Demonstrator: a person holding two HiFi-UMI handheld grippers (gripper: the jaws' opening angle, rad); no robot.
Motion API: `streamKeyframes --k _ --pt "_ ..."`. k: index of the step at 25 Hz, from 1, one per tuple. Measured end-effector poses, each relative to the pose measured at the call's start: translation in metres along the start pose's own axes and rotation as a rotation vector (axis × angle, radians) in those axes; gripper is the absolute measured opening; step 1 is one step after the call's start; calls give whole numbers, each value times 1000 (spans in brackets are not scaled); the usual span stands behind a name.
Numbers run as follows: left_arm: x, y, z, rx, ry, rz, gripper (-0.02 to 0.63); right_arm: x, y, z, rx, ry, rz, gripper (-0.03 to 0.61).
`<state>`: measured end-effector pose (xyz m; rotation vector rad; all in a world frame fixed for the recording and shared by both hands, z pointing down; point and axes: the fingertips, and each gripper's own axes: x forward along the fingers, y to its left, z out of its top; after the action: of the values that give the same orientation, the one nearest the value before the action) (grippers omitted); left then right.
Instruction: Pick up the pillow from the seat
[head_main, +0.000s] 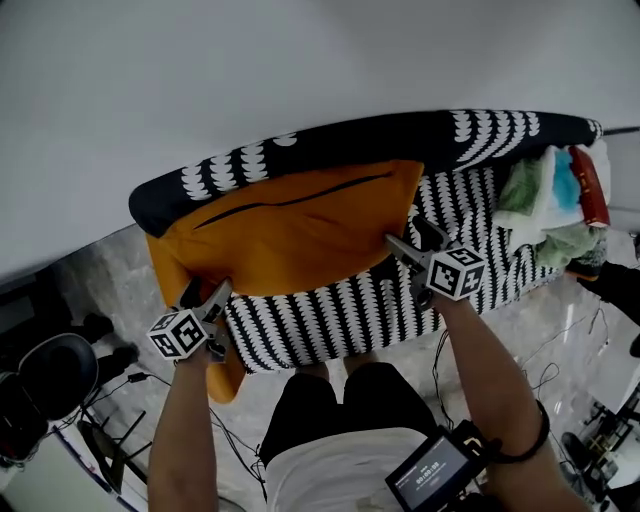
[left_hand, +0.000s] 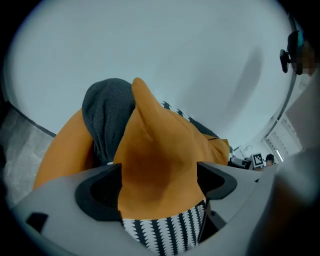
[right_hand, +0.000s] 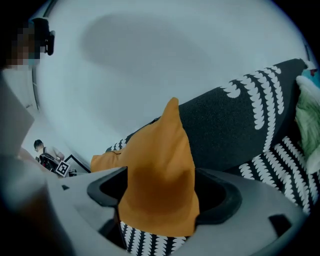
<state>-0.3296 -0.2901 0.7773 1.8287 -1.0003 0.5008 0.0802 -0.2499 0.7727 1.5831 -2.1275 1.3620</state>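
The orange pillow (head_main: 290, 230) is lying along the black-and-white seat (head_main: 340, 315), its far edge resting against the dark backrest (head_main: 400, 135). The left gripper (head_main: 205, 297) is sitting at the pillow's near left corner with its jaws spread wide, the corner poking up between them, not pinched. The right gripper (head_main: 405, 245) is doing the same at the near right corner (jaws wide, fabric standing loose in the gap). A heap of clothes (head_main: 550, 200) is lying at the seat's right end.
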Motion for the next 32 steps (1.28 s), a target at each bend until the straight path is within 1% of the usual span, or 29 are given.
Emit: streamKeyframes --k 4,8,15,17,20,23,28,32 --pt "10 3 -9 20 58 8 459 9 -4 -8 61 64 -4 433" --pt "21 10 -16 39 114 38 491 20 0 -17 46 131 -1 439" --pt "33 17 -11 61 138 85 489 27 -3 -16 17 122 -33 436" --pt "35 16 -12 69 148 88 456 27 -2 -17 15 120 -27 428" --pt "36 13 -15 87 158 87 400 27 0 -20 -1 128 -16 379" --pt "35 11 -17 97 160 83 356 29 2 -22 -33 144 -23 337" --pt "34 4 -24 113 166 87 307 27 2 -27 -66 156 -47 287" --pt "27 -4 -34 128 154 106 281 18 3 -32 -69 143 -27 273"
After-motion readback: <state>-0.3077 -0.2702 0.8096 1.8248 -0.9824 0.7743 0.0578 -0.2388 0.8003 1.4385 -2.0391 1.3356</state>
